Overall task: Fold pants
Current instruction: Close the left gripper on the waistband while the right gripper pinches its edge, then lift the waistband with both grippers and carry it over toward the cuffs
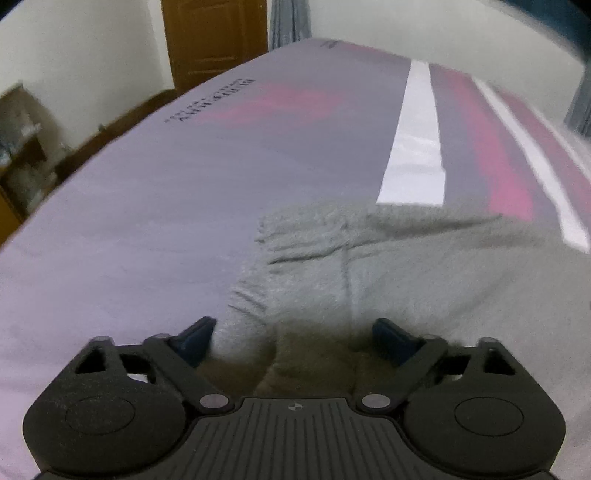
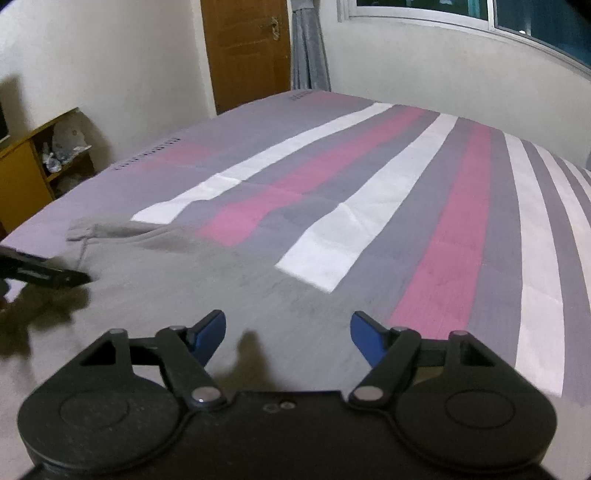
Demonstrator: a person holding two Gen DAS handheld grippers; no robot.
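**Both hand-held grippers open above grey pants on a striped bed**

Black linkage arms and blue fingertips fill the bottom of each wrist view. The left hand-held gripper [image 1: 293,334] has its jaws spread wide, pads clear of the cloth, with a rumpled part of the grey pants [image 1: 369,266] showing between them; nothing is grasped. In this blurred view the pants lie on the bed [image 1: 147,206], their far edge reaching a white stripe [image 1: 415,147] of the sheet.

The right hand-held gripper [image 2: 288,332] is also released, jaws apart over the flat grey fabric of the pants [image 2: 184,288], which spread across the near left part of the bed [image 2: 424,206]. Beyond its right fingertip run pink, grey and white stripes of the sheet. At the left edge of this view, the left hand-held gripper [image 2: 55,277] points onto the pants near their wrinkled end.

Past the bed stand a brown door [image 2: 247,51], a grey curtain [image 2: 308,48], a window [image 2: 498,18] and a low wooden shelf [image 2: 33,173].
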